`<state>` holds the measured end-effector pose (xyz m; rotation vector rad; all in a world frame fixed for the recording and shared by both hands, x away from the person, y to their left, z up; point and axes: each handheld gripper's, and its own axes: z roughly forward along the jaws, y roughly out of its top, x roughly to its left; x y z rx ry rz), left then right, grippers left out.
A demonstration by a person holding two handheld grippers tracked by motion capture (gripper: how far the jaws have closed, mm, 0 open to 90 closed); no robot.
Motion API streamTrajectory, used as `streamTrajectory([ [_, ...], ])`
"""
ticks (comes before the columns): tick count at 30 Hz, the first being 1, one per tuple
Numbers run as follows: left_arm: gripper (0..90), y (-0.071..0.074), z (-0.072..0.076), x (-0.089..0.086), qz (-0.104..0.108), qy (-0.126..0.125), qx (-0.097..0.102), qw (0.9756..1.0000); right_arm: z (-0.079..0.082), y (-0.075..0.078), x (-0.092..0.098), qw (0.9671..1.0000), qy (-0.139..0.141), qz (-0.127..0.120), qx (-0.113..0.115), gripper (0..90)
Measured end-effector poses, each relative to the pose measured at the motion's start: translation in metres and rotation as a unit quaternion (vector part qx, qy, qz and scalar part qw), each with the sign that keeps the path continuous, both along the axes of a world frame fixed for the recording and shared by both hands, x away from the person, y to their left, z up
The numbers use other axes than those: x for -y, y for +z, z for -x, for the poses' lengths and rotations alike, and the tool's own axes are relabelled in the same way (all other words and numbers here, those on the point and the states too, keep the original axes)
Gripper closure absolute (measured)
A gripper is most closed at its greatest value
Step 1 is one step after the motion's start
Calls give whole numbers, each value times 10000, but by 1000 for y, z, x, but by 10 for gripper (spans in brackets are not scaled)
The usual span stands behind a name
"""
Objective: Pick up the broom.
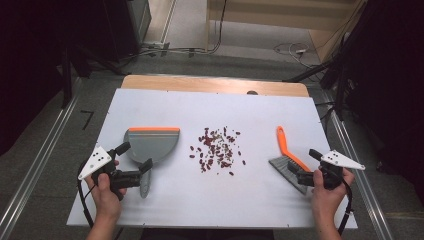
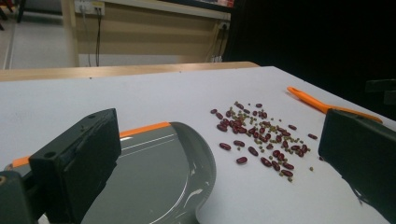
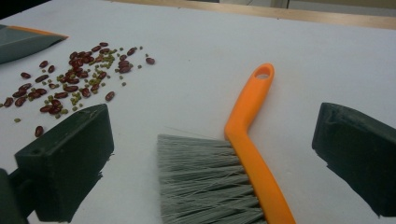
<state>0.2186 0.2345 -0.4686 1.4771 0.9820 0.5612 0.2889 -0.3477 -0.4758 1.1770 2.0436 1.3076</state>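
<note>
Sweep-up had not started at this point. The beans (image 1: pixel 217 149), dark red ones mixed with small green ones, lay scattered loose on the white table (image 1: pixel 165 202), about midway between the two tools. The grey dustpan (image 1: pixel 150 144) with its orange lip sat flat to the left of the spill, lip on the far side, no beans visible in its bowl. The brush (image 1: pixel 289 159), orange handle and grey bristles, lay flat to the right of the spill, handle pointing away from the person. The left gripper (image 1: pixel 134 162) was held just over the near edge of the dustpan, jaws spread wide; in the left gripper view the pan's bowl showed between them, with neither pad pressing on it. The right gripper (image 1: pixel 302 167) hung at the near, bristle end of the brush, jaws likewise spread wide with the brush head and handle lying between them, untouched as far as the right gripper view showed. Judged stage: approach only. Left to do: grasp both tools, bring the pan up to the spill, sweep the beans in.
</note>
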Motion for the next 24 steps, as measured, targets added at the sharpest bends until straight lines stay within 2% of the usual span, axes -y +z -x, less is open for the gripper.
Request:
streamTrajectory([
  [3,0,1,0,0,94,-60,-3,9999,0,4,-4,10000,4,79,23,0],
  [7,0,3,0,3,68,-95,4,9999,-1,20,-7,9999,51,29,86,0],
  [8,0,3,0,3,48,-97,2,9999,-1,20,-7,9999,51,29,86,0],
  [11,0,3,0,3,23,-102,10,9999,-4,36,-12,9998,61,153,149,0],
  [12,0,3,0,3,27,-95,13,10000,-4,36,-12,9998,61,153,149,0],
  [14,0,3,-1,2,43,-98,15,9999,-8,43,-13,9996,-9,261,118,0],
  [18,0,3,0,2,38,-93,20,9999,-18,55,-13,9996,-13,278,-11,0],
  [22,0,3,-1,4,6,-131,28,9999,-35,63,-16,9995,87,245,-199,0],
  [24,0,3,-2,6,-7,-147,26,9999,-45,66,-18,9988,21,356,-336,0],
])
